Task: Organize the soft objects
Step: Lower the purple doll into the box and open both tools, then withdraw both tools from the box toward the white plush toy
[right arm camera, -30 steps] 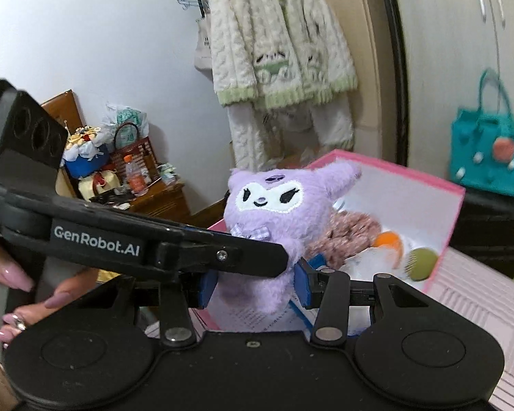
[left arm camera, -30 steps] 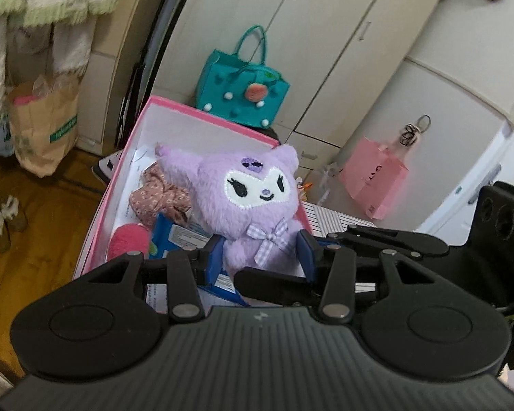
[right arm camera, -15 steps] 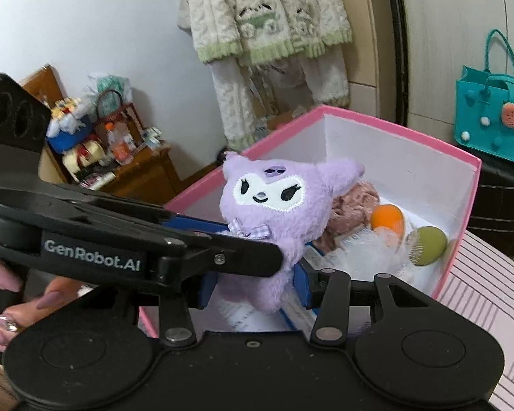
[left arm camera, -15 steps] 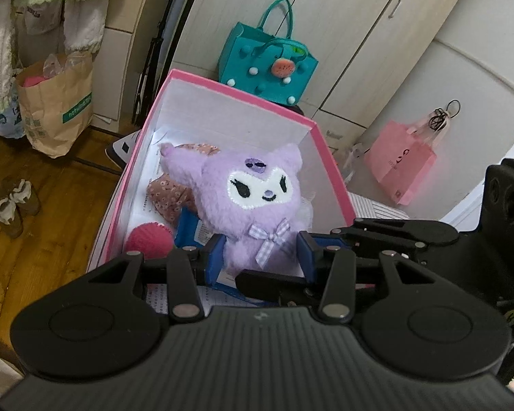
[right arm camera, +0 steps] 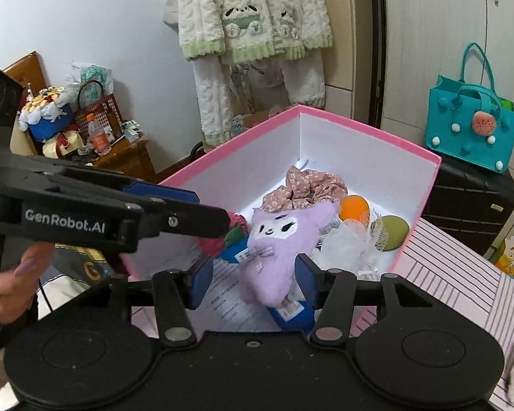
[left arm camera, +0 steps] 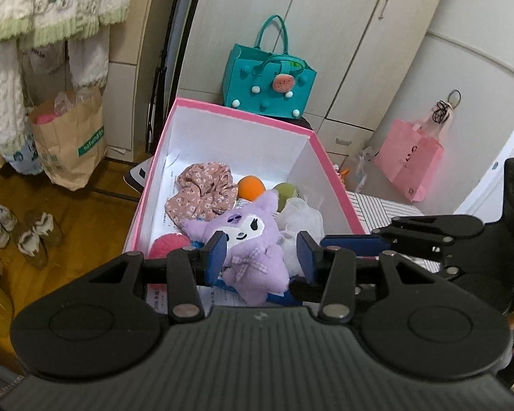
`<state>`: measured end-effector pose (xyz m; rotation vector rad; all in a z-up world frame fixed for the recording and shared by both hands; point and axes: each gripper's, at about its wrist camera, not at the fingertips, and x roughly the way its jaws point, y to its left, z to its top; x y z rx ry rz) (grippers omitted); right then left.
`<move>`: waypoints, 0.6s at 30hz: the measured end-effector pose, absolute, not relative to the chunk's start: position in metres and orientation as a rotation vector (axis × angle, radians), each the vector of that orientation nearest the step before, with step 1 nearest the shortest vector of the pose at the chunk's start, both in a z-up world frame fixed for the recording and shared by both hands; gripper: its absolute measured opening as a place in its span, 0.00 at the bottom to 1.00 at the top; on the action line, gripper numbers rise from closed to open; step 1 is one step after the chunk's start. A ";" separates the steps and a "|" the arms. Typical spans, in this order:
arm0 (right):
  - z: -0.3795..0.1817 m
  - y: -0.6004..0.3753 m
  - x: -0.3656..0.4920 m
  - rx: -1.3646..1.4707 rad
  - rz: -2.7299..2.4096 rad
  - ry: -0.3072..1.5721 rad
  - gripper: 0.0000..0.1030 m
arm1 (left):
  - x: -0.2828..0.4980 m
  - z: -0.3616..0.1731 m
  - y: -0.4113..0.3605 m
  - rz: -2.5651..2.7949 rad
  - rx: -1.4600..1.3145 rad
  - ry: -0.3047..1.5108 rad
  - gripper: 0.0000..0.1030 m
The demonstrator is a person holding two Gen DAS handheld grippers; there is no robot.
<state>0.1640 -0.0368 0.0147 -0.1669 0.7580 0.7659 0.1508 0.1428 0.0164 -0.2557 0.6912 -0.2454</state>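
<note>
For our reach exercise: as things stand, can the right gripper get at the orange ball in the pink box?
Probably not directly. The purple plush lies between the jaws of the right gripper, which have just been opening, and blocks the straight path to the orange ball. From above, the ball looks bare.

Plush (right arm camera: 277, 239) dropped tilted into box (right arm camera: 366, 130); right gripper (right arm camera: 253, 282) opening.
</note>
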 end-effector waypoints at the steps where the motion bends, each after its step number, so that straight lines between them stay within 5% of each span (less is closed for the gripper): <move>1: 0.018 -0.038 0.160 -0.169 0.765 0.753 0.57 | 0.147 0.020 0.142 -0.248 -0.244 0.689 0.43; 18: 0.068 -0.090 0.078 -0.131 0.809 0.713 0.58 | 0.069 0.073 0.122 -0.357 -0.120 0.731 0.46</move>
